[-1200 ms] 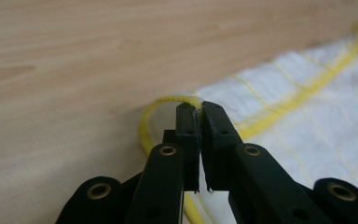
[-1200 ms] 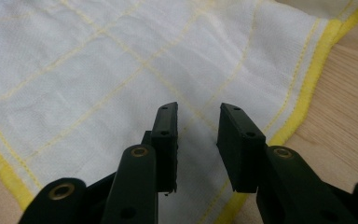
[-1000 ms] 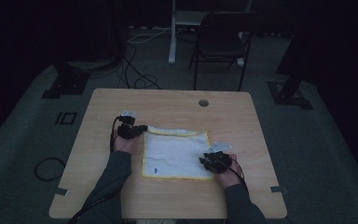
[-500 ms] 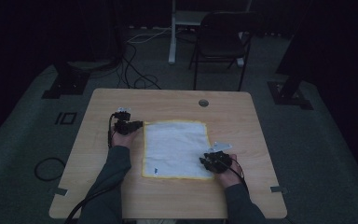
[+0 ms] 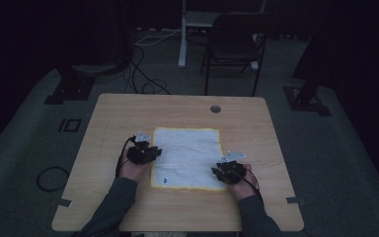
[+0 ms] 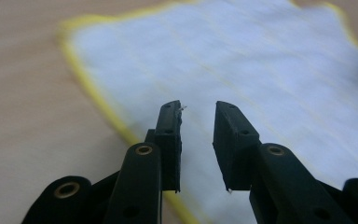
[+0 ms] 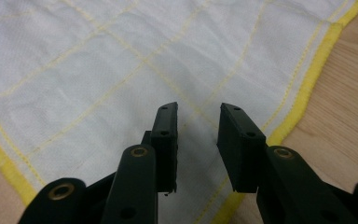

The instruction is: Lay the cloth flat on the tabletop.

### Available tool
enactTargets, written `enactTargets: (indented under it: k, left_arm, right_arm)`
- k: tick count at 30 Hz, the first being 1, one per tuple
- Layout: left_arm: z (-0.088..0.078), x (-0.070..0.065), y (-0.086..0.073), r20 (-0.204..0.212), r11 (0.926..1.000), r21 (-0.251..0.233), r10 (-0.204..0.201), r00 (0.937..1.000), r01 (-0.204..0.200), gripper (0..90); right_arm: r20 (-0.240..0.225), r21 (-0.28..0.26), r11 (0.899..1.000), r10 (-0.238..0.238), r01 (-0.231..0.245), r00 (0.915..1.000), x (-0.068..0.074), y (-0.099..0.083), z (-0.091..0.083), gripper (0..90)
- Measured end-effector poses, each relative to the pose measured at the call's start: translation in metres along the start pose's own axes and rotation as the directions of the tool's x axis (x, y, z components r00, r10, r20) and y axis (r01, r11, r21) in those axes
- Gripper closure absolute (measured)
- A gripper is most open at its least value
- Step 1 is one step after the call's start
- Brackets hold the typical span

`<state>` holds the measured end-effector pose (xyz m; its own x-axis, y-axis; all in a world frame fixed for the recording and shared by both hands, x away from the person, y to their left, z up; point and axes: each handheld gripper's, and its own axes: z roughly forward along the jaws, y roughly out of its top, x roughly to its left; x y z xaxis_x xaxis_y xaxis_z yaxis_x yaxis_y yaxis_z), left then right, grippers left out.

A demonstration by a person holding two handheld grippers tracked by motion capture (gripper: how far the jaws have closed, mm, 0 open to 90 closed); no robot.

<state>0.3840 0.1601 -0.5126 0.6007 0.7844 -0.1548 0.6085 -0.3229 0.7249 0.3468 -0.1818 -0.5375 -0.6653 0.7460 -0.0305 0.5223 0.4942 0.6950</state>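
Left tool (image 6: 197, 109) just opened, nothing gripped, over cloth (image 6: 242, 60)

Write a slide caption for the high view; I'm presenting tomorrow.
Two open grippers, left and right, rest at opposite edges of a flat cloth on a table.

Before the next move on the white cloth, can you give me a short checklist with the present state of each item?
1. Cloth lies flat and spread on the table: ok.
2. Left gripper holds nothing; its jaws have just been opening, with a bare gap between them: ok.
3. Right gripper open, nothing between the jaws: ok.
4. Left gripper at the cloth's left yellow edge: ok.
5. Right gripper over the cloth's near right corner: ok.
6. Jaws touching the fabric: cannot tell.
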Motion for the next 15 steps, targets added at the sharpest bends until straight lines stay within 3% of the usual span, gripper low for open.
enactTargets:
  k: [2,5,6,15]
  left_arm:
    - [-0.001,-0.014,-0.008,0.004,0.9988,0.019,0.046,0.9989,-0.046,72.5]
    - [-0.001,-0.023,-0.018,0.012,0.9966,0.042,0.070,0.9975,-0.070,72.8]
    - [0.000,-0.028,-0.026,-0.004,0.9932,0.070,0.093,0.9956,-0.093,73.1]
    - [-0.011,-0.024,-0.045,-0.026,0.9958,0.076,0.054,0.9982,-0.051,78.9]
  right_arm:
    - [0.001,-0.001,1.000,0.002,-0.002,1.0000,0.001,-0.001,-0.001,67.8]
    - [-0.001,-0.003,1.000,0.000,0.000,1.0000,0.002,-0.003,-0.003,67.1]
    - [-0.002,-0.003,1.000,0.004,-0.004,1.0000,0.002,-0.004,-0.004,66.5]
    - [-0.003,-0.011,1.000,0.018,-0.018,0.9998,0.007,-0.011,-0.009,62.9]
